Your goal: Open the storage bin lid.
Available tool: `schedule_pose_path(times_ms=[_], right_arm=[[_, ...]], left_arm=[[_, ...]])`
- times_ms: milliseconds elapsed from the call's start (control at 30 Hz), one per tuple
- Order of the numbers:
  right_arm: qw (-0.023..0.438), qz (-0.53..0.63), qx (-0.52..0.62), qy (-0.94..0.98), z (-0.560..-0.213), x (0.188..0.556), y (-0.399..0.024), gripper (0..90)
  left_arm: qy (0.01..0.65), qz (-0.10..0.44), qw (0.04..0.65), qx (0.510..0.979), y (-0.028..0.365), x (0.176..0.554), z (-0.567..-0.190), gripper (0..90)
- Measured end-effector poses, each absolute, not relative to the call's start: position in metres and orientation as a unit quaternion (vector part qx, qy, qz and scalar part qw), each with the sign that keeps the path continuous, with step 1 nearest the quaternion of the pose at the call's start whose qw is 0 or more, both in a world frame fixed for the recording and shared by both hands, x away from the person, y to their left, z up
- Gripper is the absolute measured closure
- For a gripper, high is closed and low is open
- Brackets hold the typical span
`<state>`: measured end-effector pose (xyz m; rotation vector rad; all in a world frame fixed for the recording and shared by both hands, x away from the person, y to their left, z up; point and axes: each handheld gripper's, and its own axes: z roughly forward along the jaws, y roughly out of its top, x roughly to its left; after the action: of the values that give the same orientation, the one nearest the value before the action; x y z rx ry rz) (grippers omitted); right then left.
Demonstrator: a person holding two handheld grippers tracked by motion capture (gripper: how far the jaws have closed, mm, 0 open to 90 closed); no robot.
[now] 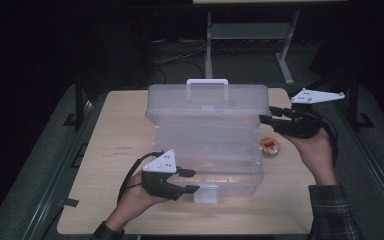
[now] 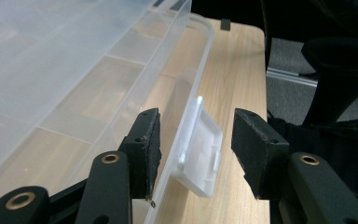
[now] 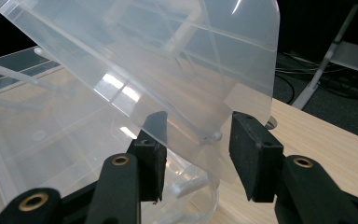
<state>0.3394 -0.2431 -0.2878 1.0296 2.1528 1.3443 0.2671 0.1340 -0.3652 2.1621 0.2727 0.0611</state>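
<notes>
Two grippers work on one clear, translucent plastic compartment box (image 1: 207, 145), which stands in the middle of the pale wooden table (image 1: 105, 150), its raised lid leaning toward the far edge with the white carry handle (image 1: 207, 82) on top. Your left gripper (image 1: 190, 181) sits at the box's near edge, toward the near left corner of the table; its jaws stand apart on either side of the white plastic latch (image 2: 198, 149), with one pad just beside the box's front wall and the other clear of the latch, so nothing is clamped. Your right gripper (image 1: 266, 116) meets the right-hand edge of the lifted lid (image 3: 177, 60), over the far right part of the table; its jaws straddle that thin edge, one pad behind the clear sheet and one in front. Whether the pads press on the lid cannot be told. Beside the box's right side, a small round yellow and red object (image 1: 270, 146) lies on the table.
</notes>
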Motion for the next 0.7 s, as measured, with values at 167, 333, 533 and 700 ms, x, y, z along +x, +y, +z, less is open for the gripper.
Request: schedule_pose_path(times_ms=[167,333,533,700], right_arm=[[0.199,0.482,0.368,0.77,-0.288,0.34,-0.243,56.2],[0.198,0.483,0.369,0.769,-0.288,0.34,-0.243,56.2],[0.197,0.483,0.369,0.769,-0.288,0.34,-0.244,56.1],[0.199,0.483,0.369,0.769,-0.288,0.341,-0.244,56.2]], left_arm=[[0.108,0.029,0.451,0.885,0.129,0.269,-0.37,54.4],[0.105,0.036,0.433,0.894,0.122,0.271,-0.376,57.9],[0.097,0.042,0.409,0.907,0.117,0.274,-0.382,63.0],[0.098,0.049,0.406,0.907,0.116,0.274,-0.383,69.8]])
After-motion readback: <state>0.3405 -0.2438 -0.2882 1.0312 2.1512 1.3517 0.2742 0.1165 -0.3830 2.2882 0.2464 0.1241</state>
